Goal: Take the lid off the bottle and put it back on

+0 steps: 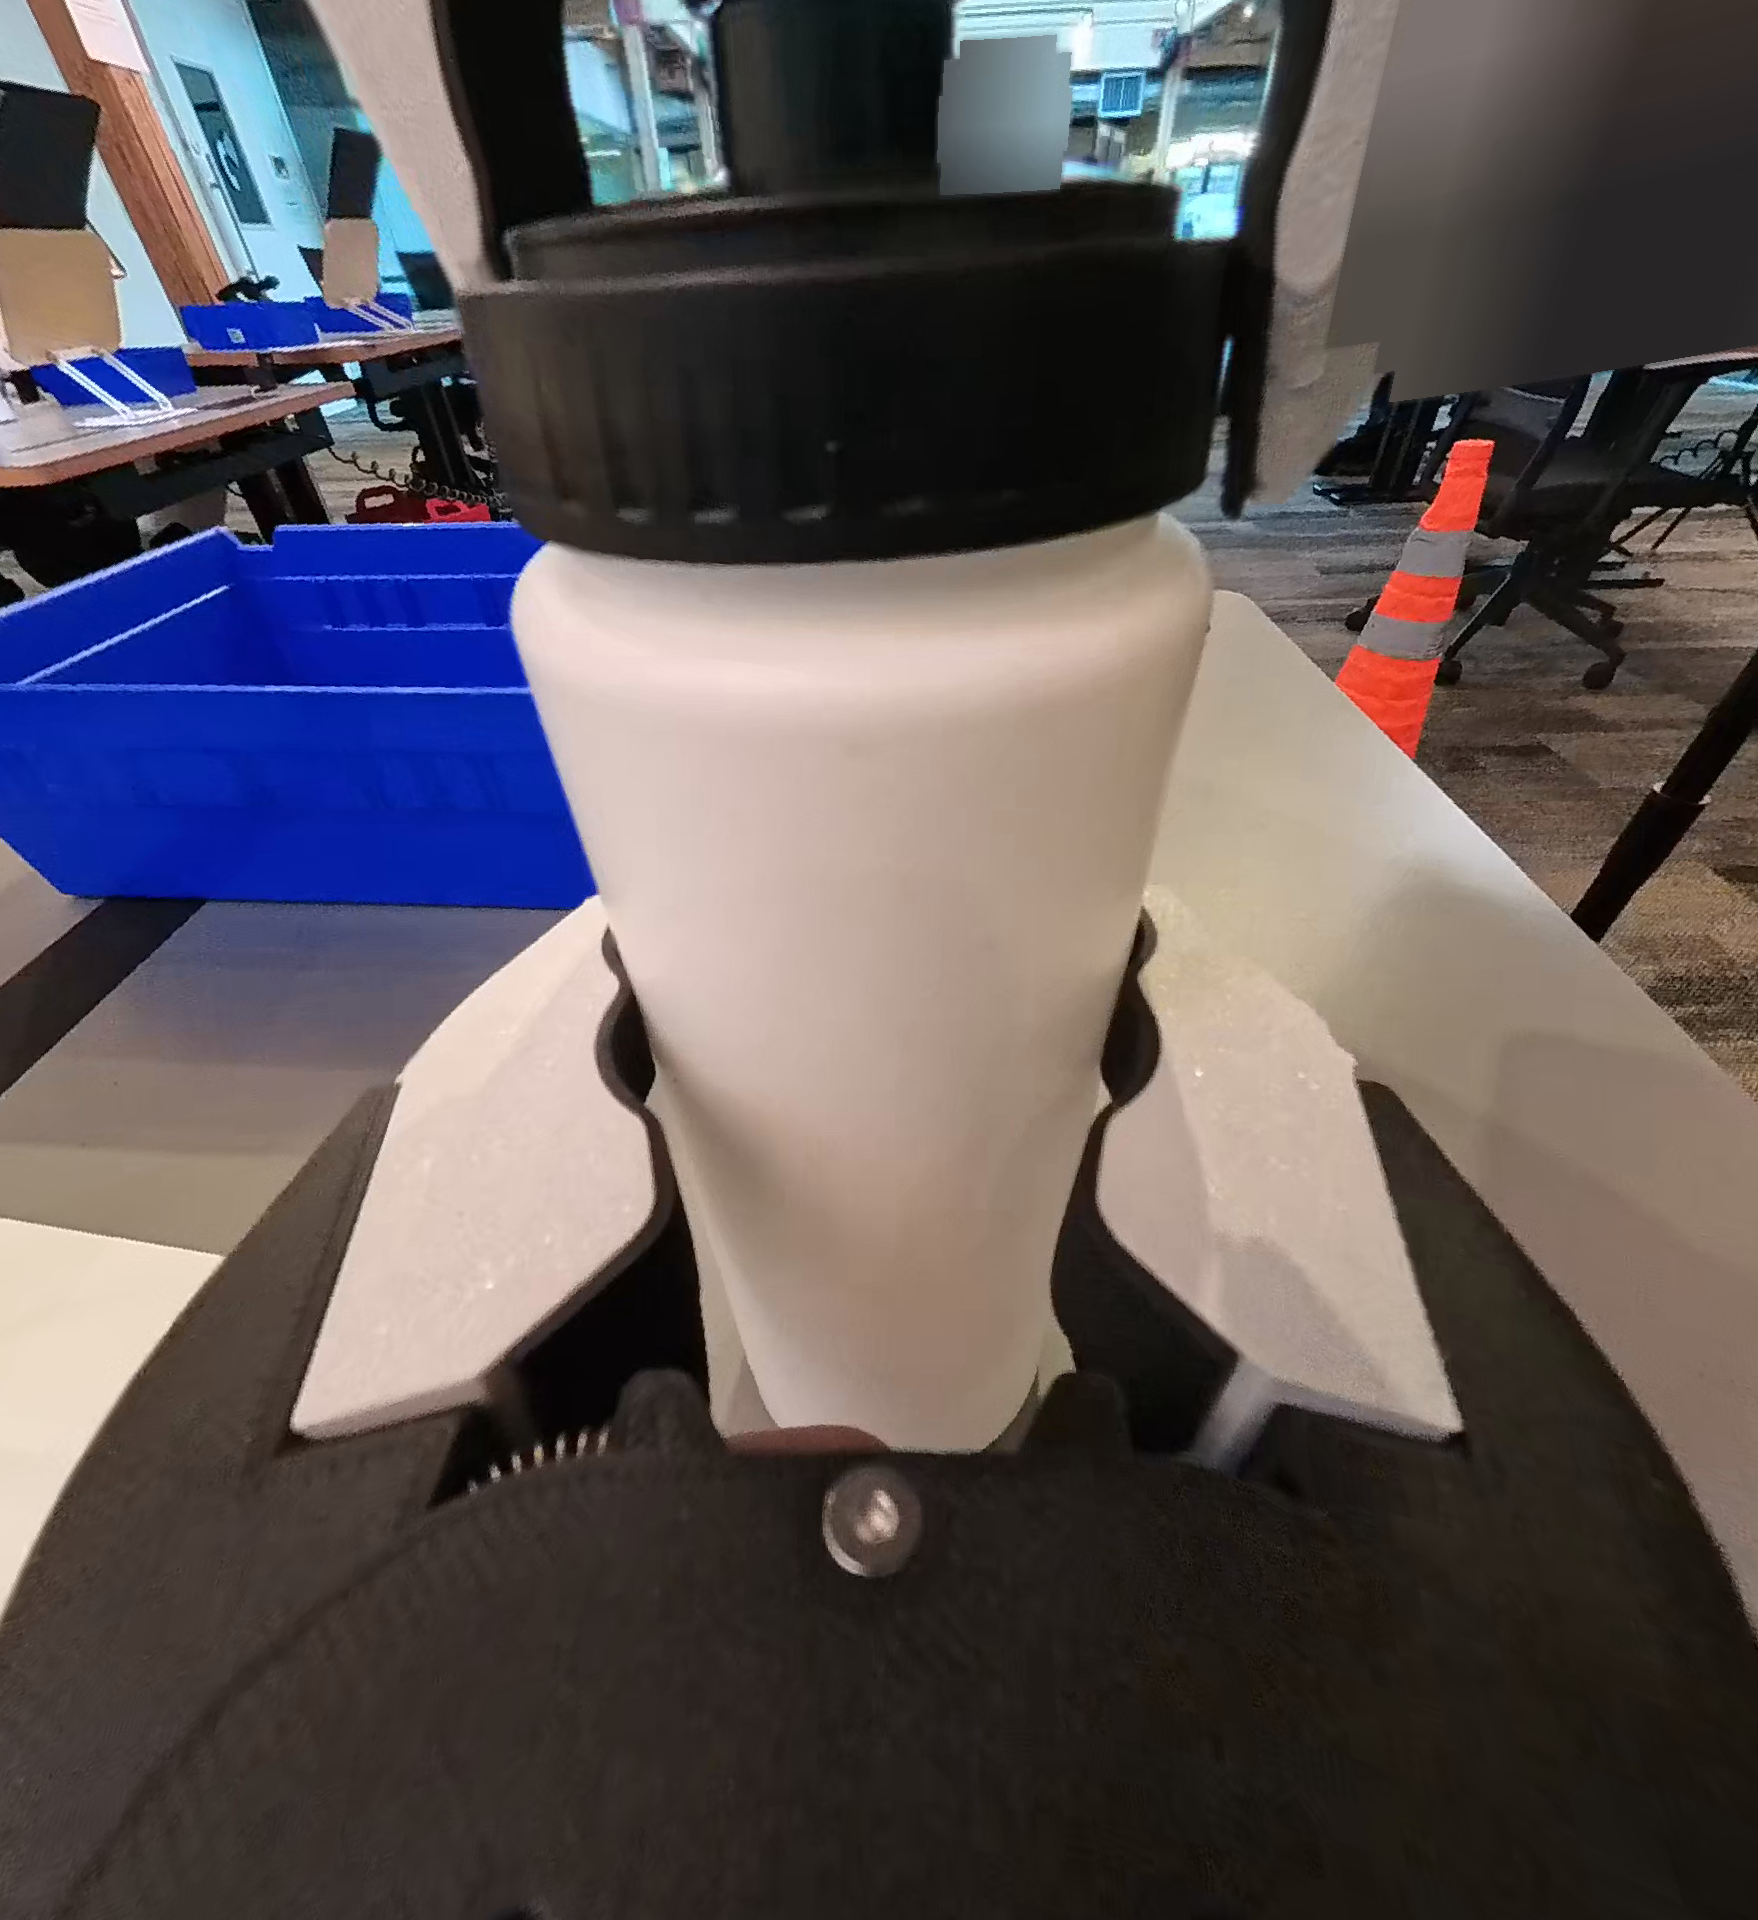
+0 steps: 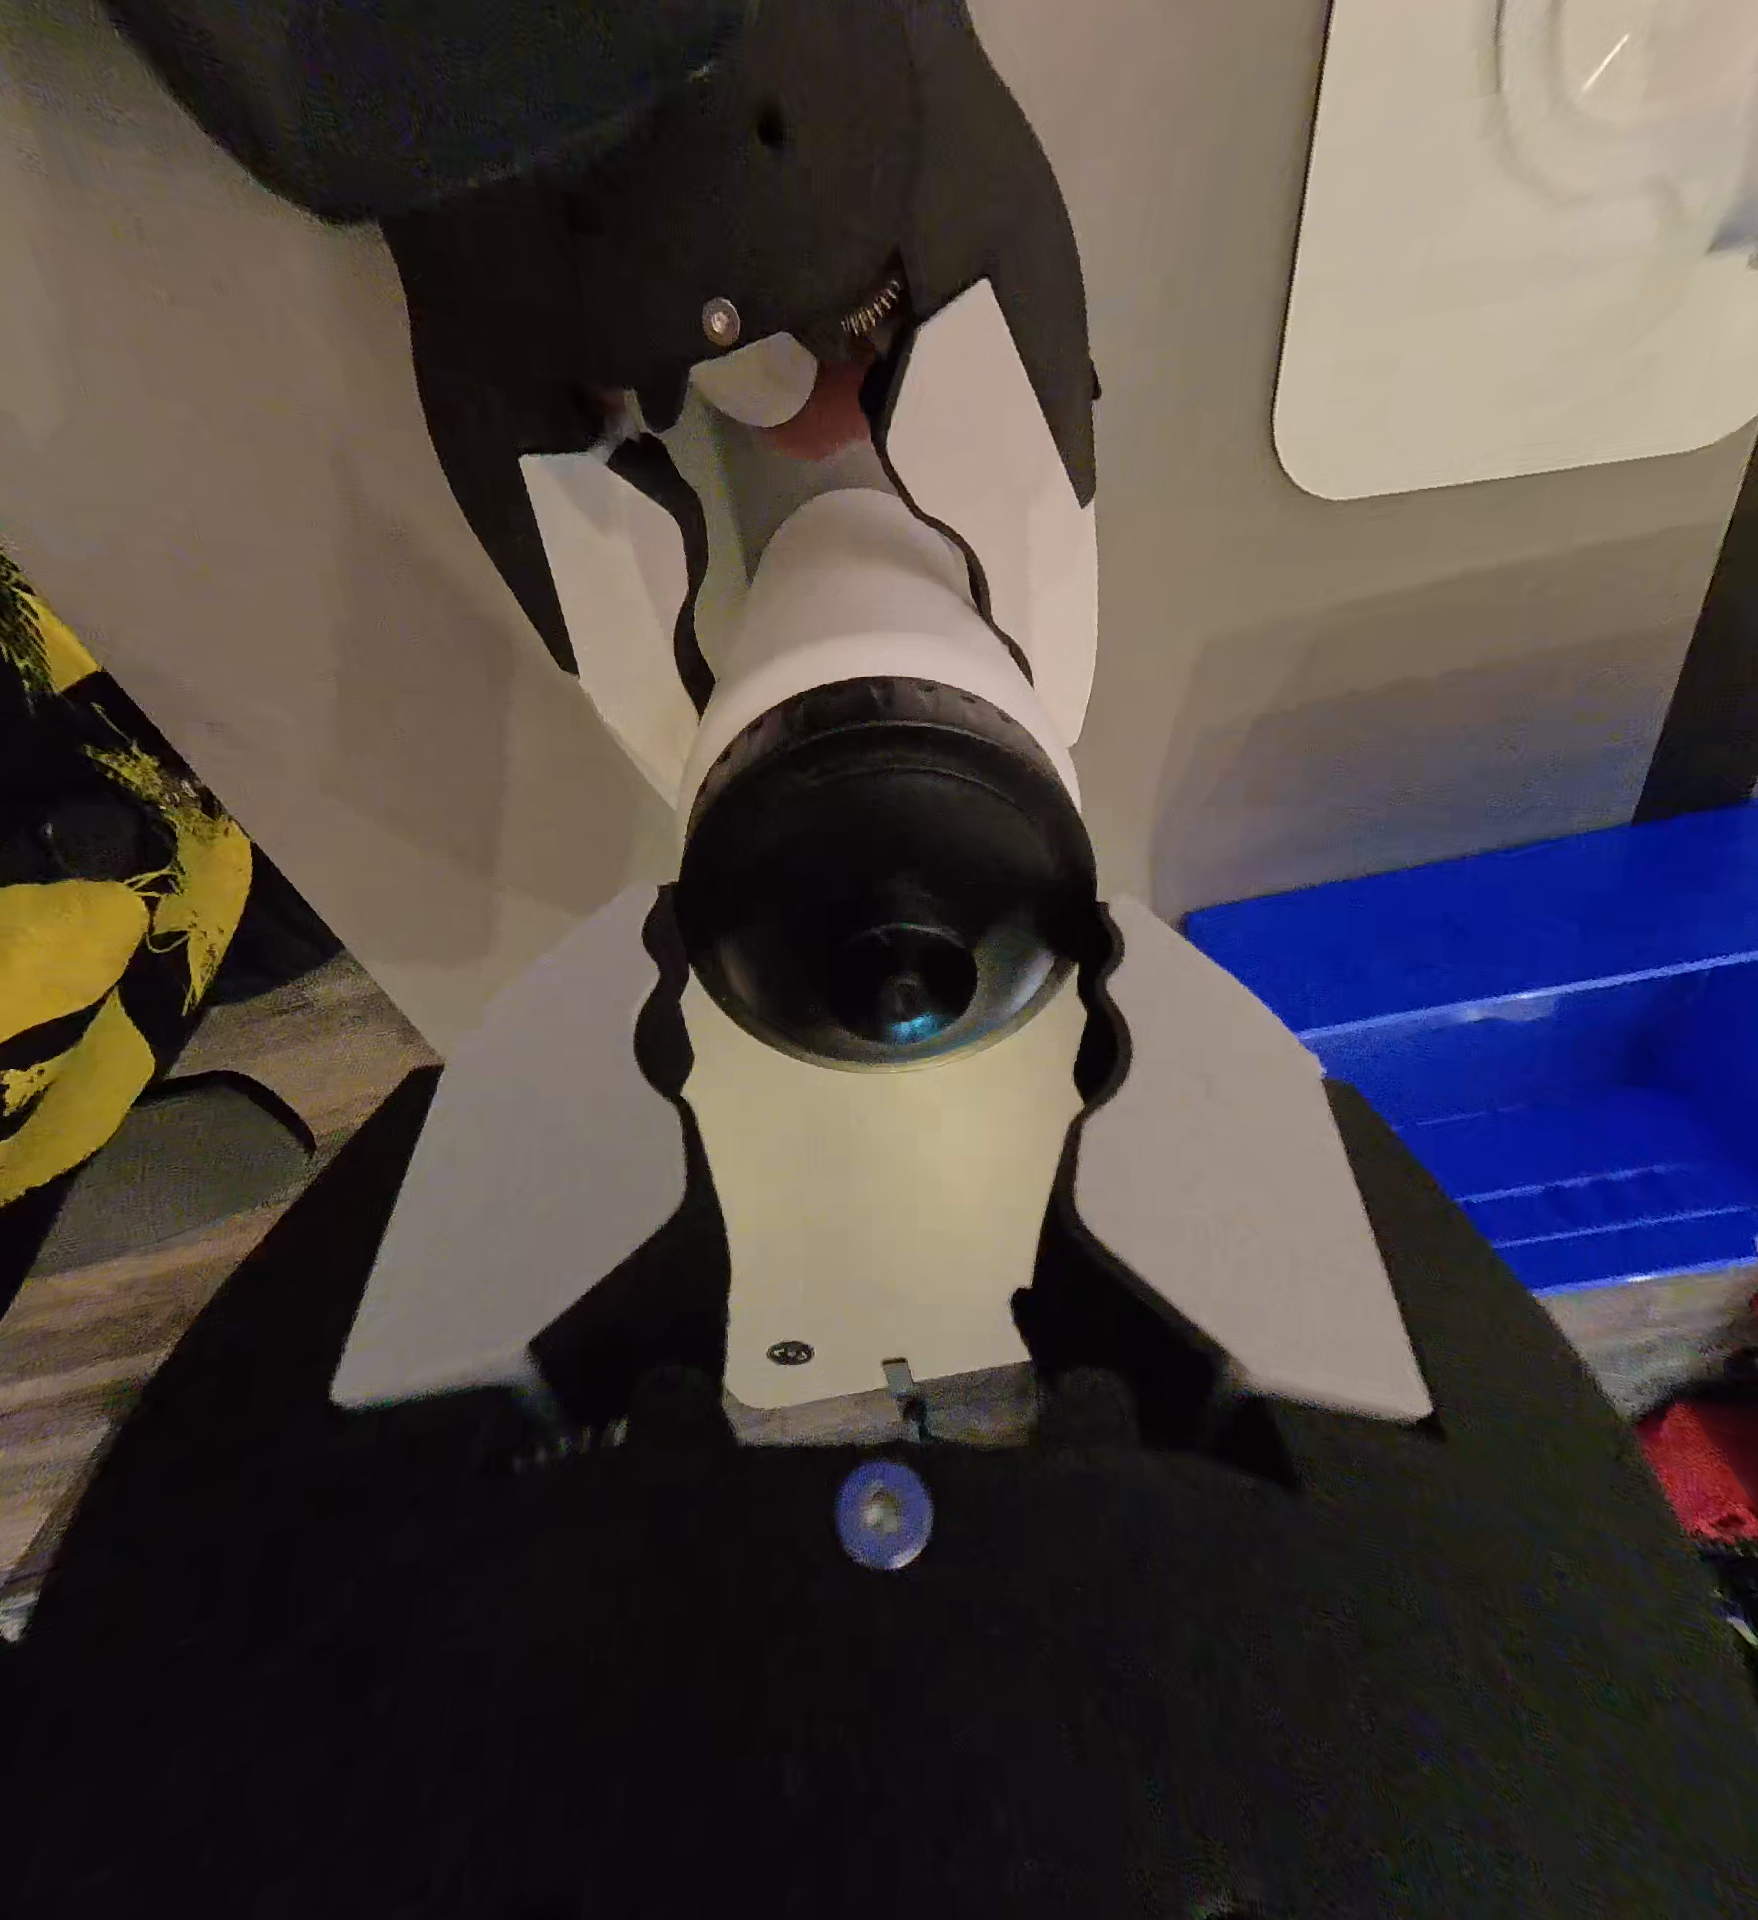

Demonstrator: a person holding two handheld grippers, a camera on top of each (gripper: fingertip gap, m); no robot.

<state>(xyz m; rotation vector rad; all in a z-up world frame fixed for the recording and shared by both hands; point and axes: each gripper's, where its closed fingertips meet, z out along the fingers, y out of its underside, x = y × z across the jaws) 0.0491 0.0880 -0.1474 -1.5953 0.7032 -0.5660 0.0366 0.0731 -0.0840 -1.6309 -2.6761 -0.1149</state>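
Left wrist cam: my left gripper [image 1: 880, 1049] has its jaws pinching the white bottle [image 1: 864, 883] low on the body, held above the worktop [image 1: 1374, 852] near a blue bin [image 1: 231, 727]. Smooth and rigid, probably slippery.

Right wrist cam: right gripper [image 2: 880, 935] jaws sit either side of the black lid [image 2: 880, 883] (ribbed rim, best spot to grab). Looks clamped, though it's blurry.
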